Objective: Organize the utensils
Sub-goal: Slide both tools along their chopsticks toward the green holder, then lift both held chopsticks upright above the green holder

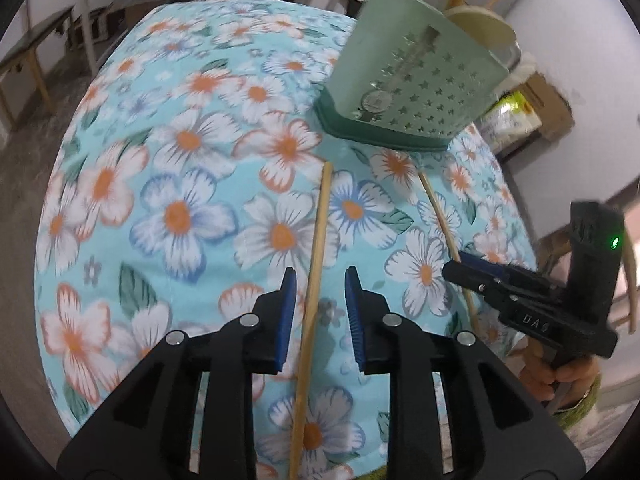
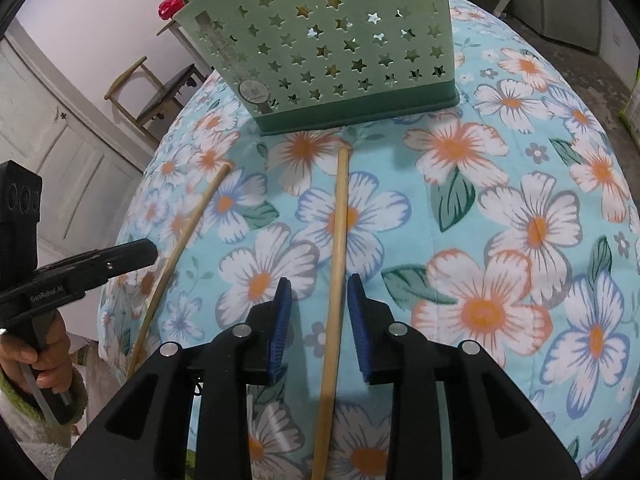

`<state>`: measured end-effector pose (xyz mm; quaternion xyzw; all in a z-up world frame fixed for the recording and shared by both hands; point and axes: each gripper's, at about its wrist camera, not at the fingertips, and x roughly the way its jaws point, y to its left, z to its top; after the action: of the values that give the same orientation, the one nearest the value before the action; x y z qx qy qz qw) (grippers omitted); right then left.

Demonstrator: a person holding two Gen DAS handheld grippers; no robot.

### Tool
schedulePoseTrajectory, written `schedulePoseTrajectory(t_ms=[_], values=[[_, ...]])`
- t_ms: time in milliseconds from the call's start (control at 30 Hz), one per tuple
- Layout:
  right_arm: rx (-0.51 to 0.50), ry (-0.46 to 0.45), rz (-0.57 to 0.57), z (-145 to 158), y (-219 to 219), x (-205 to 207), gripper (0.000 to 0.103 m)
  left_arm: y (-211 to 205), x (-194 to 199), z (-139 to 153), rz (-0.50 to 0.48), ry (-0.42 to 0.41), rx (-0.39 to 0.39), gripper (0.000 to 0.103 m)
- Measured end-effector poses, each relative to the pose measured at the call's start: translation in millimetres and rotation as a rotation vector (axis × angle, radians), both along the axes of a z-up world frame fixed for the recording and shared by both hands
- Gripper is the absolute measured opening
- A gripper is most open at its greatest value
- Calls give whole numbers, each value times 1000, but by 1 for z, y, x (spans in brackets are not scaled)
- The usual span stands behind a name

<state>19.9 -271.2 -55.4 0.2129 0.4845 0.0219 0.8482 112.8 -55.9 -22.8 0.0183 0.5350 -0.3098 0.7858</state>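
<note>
- My left wrist view looks forward, low over the floral tablecloth (image 1: 180, 152), toward the green basket (image 1: 408, 80).
- My right wrist view faces likewise, close; both share basket (image 2: 332, 48) and both chopsticks.

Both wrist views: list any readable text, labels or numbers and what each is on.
"DAS" on the right gripper body, left wrist view; last letter uncertain.
"GenRobot.AI" on the left gripper body, right wrist view; small, partly blurred.
Round sticker and long label strip on the green utensil holder: print too small to read.
No other text visible.
</note>
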Motion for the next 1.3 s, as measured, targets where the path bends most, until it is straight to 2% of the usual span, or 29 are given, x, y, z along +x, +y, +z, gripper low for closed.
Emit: schedulePoseTrajectory(t_ms=[233, 400, 533, 700, 967, 1300], values=[[-23, -8, -26, 0, -3, 20, 29, -38, 15, -17, -91, -64, 127, 22], [-75, -13, -43, -1, -2, 38, 20, -51, 27, -22, -98, -93, 150, 22], [-96, -17, -56, -3, -2, 49, 11, -55, 39, -24, -85, -87, 146, 17], [-116, -24, -57, -2, -1, 55, 7, -54, 45, -25, -52, -85, 128, 5], [-95, -68, -81, 17, -12, 48, 7, -44, 44, -11, -20, -89, 78, 5], [-55, -188, -102, 60, -23, 26, 7, -16, 40, 45, 26, -126, -96, 5]])
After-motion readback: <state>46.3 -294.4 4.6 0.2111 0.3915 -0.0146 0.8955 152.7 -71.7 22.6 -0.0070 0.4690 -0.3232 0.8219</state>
